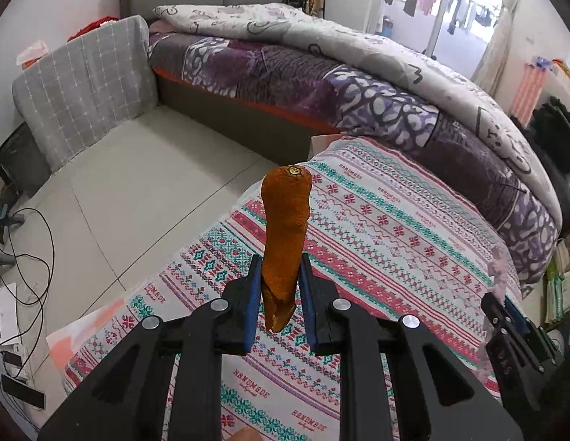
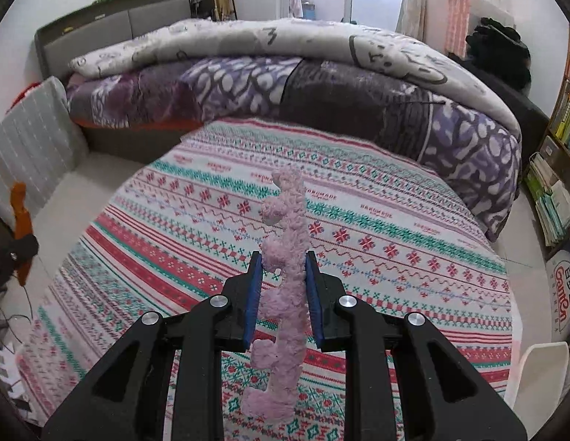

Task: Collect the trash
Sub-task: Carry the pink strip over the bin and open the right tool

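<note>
trash pieces both lifted clear of the patterned tablecloth (image 2: 395, 220): orange peel (image 1: 285, 235) clamped in the left gripper (image 1: 281, 286), fuzzy pink scrap (image 2: 285, 286) clamped in the right gripper (image 2: 284, 286); no bin visible, so disposal apparently remains.

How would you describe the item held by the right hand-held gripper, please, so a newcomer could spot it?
Start at the table draped in a red, teal and white patterned cloth, in front of the bed. Above it, the right hand-held gripper pinches a long, fuzzy pale-pink fabric strip. The left one's piece is smooth and orange.
</note>
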